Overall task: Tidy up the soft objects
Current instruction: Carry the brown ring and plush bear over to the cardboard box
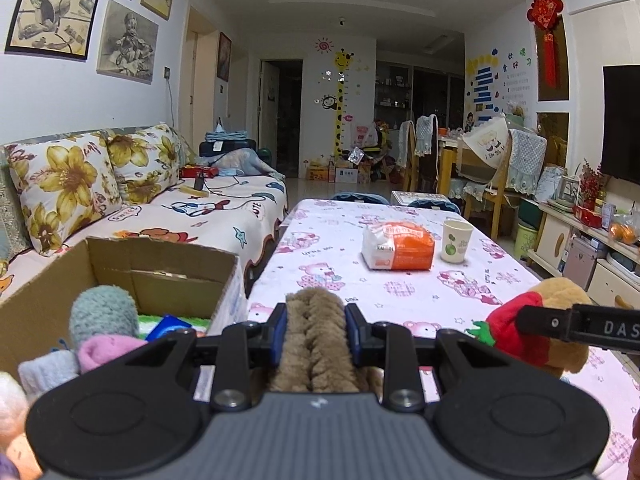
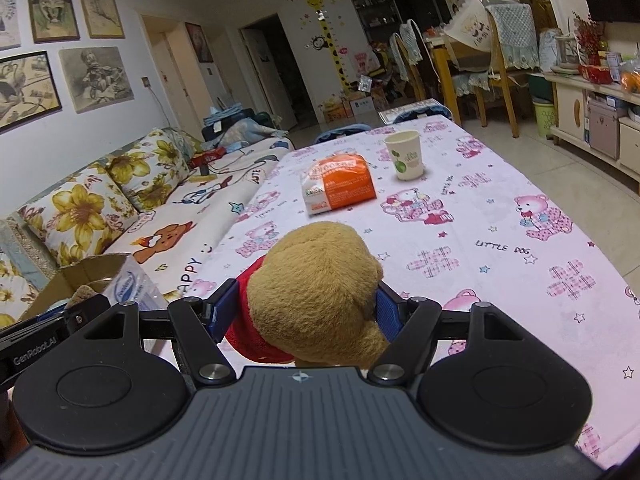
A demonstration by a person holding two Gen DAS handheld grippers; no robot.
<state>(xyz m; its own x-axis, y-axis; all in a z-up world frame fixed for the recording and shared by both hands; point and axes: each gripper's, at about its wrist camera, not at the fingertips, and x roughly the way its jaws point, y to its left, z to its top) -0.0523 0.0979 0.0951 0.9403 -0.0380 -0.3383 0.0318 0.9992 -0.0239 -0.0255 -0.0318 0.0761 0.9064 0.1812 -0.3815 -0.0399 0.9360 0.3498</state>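
My left gripper (image 1: 316,320) is shut on a fuzzy brown soft item (image 1: 316,344), held above the table beside a cardboard box (image 1: 168,256). The box holds soft things: a teal fuzzy piece (image 1: 102,312), a pink one (image 1: 104,352) and a pale one (image 1: 48,372). My right gripper (image 2: 308,304) is shut on a brown plush bear in a red shirt (image 2: 316,284), held above the table. The same bear (image 1: 536,320) shows at the right in the left wrist view. The box corner (image 2: 76,276) shows at the left in the right wrist view.
The table has a pink cartoon cloth (image 2: 480,240). On it lie an orange and white packet (image 2: 340,188) and a paper cup (image 2: 404,156). A sofa with floral cushions (image 1: 60,184) runs along the left. Chairs (image 1: 500,168) stand beyond the table's far end.
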